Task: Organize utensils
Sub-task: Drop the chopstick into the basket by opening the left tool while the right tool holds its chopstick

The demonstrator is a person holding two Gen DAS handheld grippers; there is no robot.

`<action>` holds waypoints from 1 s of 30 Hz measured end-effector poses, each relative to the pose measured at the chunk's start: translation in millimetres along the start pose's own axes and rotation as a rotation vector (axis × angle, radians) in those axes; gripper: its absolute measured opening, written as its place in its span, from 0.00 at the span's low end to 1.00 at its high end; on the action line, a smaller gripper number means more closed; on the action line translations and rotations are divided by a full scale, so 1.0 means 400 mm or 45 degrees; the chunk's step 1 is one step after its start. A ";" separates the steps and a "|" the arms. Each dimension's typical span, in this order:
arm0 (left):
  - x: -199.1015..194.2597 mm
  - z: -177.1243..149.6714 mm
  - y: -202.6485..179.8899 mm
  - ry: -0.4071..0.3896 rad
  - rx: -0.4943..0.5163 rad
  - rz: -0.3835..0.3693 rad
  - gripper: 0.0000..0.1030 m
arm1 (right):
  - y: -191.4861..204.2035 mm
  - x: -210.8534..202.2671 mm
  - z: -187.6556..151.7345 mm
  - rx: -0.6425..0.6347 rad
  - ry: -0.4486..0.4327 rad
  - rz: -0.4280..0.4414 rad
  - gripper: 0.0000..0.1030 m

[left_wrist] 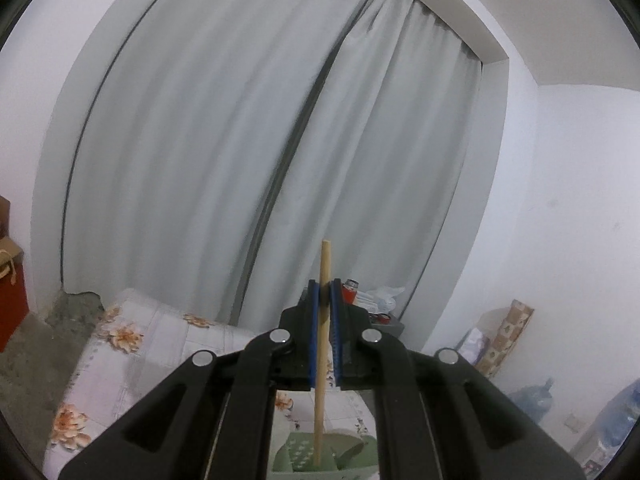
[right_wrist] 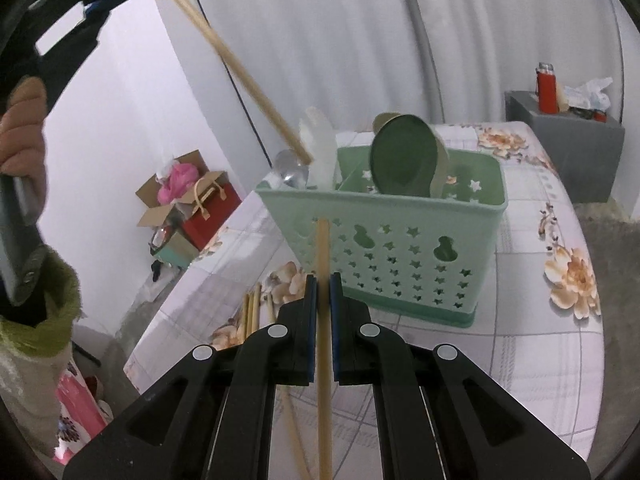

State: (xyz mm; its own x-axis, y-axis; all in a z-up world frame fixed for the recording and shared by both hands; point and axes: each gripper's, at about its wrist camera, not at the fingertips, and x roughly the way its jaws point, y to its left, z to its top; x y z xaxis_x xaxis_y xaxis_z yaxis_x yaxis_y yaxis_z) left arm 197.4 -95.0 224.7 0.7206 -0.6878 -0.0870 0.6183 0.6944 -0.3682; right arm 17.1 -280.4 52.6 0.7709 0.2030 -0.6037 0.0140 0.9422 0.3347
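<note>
my left chopstick (right_wrist: 236, 66): wooden, slanting, tip over green star-holed caddy (right_wrist: 404, 240) | my right chopstick (right_wrist: 323, 320): clamped, pointing at caddy | spare chopsticks (right_wrist: 252, 312): flat on table beside caddy

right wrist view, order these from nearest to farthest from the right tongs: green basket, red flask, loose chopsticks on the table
1. loose chopsticks, lying on the table just left of the right tongs.
2. green basket, straight ahead on the floral cloth.
3. red flask, far right on the grey stand by the curtain.
</note>
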 end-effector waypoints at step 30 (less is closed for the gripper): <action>0.063 -0.187 0.065 0.258 -0.030 0.153 0.17 | -0.026 0.003 0.014 0.047 0.023 -0.005 0.04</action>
State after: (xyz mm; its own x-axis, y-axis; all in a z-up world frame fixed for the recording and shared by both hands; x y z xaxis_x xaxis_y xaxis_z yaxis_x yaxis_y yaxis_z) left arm 208.1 -109.9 143.8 0.7094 -0.6308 -0.3145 0.5229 0.7702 -0.3653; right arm 21.4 -291.5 52.2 0.7594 0.2043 -0.6177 0.0407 0.9327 0.3585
